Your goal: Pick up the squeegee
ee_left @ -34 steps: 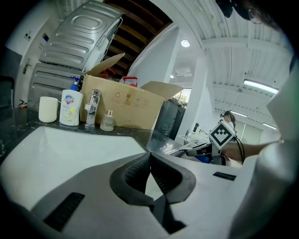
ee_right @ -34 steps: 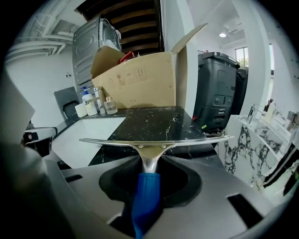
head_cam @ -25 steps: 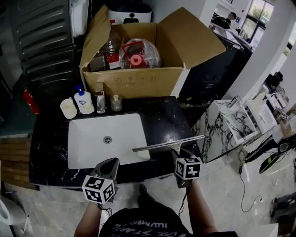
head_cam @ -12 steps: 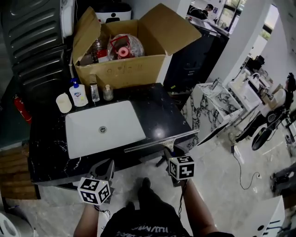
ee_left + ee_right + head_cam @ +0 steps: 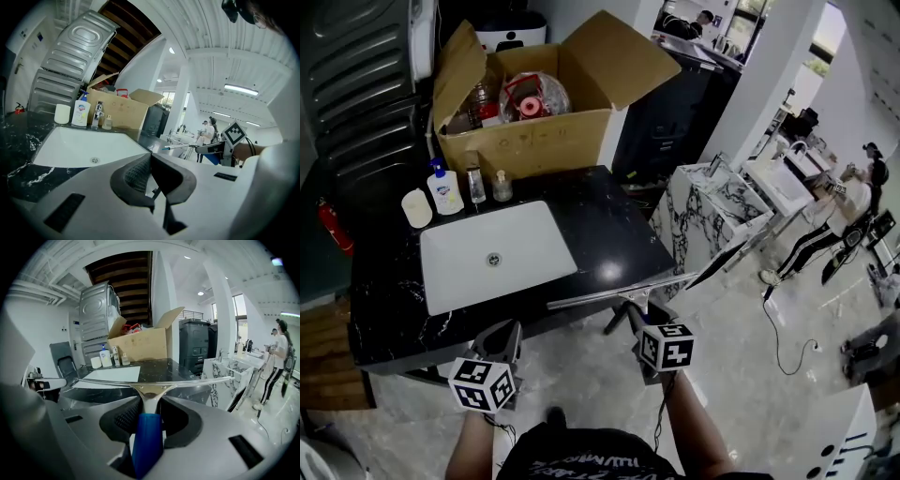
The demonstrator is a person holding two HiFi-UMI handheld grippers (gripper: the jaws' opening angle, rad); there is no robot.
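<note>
The squeegee (image 5: 609, 292) has a long metal blade and a blue handle. My right gripper (image 5: 635, 322) is shut on the handle and holds the blade level, just off the front edge of the black counter (image 5: 609, 234). In the right gripper view the blue handle (image 5: 147, 437) sits between the pads and the blade (image 5: 187, 380) spans the picture. My left gripper (image 5: 502, 339) hangs in front of the counter, shut and empty. In the left gripper view its pads (image 5: 136, 173) meet at the tip, and the squeegee (image 5: 180, 146) shows at the right.
A white sink (image 5: 492, 253) is set in the counter. Behind it stand a soap bottle (image 5: 443, 187), a cup (image 5: 416, 207), two small bottles and an open cardboard box (image 5: 525, 112). A marble-patterned stand (image 5: 712, 202) is at the right, with a person (image 5: 844, 220) and floor cables beyond.
Both grippers have drawn back from the counter towards the person. The squeegee has come along in the right gripper, from over the counter beside the sink to its front edge.
</note>
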